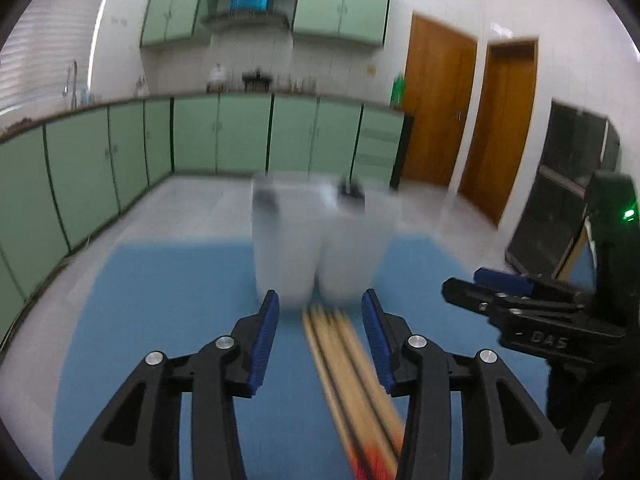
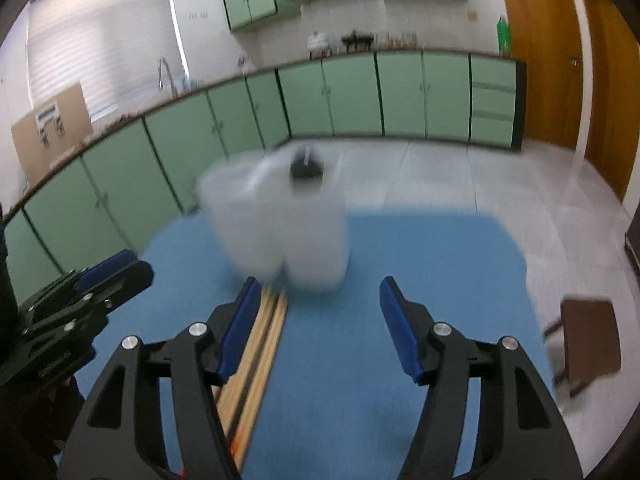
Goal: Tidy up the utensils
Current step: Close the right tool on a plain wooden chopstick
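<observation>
Both grippers hang with jaws apart over a blue mat (image 1: 168, 280), wooden chopsticks lying near two translucent holders.

At the far left, green base cabinets (image 1: 80, 168) run along the wall. On the mat, the left gripper (image 1: 320, 316) has its blue-padded jaws spread with nothing pressed between them; the bundle of chopsticks (image 1: 344, 364) lies flat on the mat in the gap below, touching neither pad, tips pointing toward the two translucent plastic utensil holders (image 1: 320, 248). These stand upright side by side, touching, each with a dark, blurred item inside. Further right, the right gripper (image 2: 316, 300) also stands with jaws wide apart and empty; the chopsticks (image 2: 264, 336) run just beside and under its left finger (image 2: 240, 320). Two wooden doors (image 1: 472, 120) close the right side.
</observation>
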The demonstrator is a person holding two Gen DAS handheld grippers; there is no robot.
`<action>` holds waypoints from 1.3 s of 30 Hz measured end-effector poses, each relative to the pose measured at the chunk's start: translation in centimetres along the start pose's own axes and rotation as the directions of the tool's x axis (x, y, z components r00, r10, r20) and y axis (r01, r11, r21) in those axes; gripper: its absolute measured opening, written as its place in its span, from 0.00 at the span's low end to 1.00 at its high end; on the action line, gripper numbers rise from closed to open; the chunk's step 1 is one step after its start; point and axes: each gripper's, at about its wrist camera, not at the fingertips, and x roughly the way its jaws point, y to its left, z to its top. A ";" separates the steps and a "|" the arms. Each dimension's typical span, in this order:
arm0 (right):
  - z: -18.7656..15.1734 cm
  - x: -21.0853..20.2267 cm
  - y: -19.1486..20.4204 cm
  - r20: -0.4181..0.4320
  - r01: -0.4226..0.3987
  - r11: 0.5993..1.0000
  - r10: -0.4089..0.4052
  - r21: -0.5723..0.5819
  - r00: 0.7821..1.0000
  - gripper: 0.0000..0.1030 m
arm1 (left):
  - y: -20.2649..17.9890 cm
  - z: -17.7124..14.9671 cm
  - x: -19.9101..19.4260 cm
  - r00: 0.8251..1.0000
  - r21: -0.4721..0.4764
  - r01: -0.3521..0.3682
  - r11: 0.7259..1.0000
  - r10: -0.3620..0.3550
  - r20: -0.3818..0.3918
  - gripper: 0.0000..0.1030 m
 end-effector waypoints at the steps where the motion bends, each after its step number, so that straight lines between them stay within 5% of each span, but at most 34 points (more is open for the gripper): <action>1: -1.7 -0.4 0.4 -0.024 0.010 1.000 -0.010 -0.007 1.000 0.59 | 0.0 -1.0 -0.2 1.000 -0.001 -0.008 1.000 0.008 -0.025 0.42; 9: -9.2 -2.1 2.8 -0.158 -0.015 1.000 0.010 -0.026 0.987 0.59 | -0.7 -8.3 -1.5 0.982 -0.014 -0.045 0.999 0.042 -0.184 0.42; 17: -11.4 -3.4 4.4 -0.200 -0.058 0.997 0.047 -0.047 0.979 0.56 | -1.1 -9.0 -1.9 0.976 -0.019 -0.045 0.999 0.040 -0.213 0.44; 28: -11.4 -3.7 3.6 -0.193 0.067 0.992 -0.087 -0.109 0.977 0.54 | -0.6 -9.9 -2.3 0.970 -0.019 -0.055 0.998 0.049 -0.239 0.46; 33: -11.6 -4.3 3.4 -0.184 0.016 0.997 -0.030 -0.079 0.982 0.48 | -0.7 -9.9 -2.5 0.969 -0.010 -0.055 0.998 0.051 -0.242 0.47; 39: -12.0 -3.4 4.2 -0.193 -0.005 0.996 -0.013 -0.094 0.981 0.18 | -1.0 -9.9 -2.3 0.965 0.002 -0.044 0.999 0.043 -0.259 0.49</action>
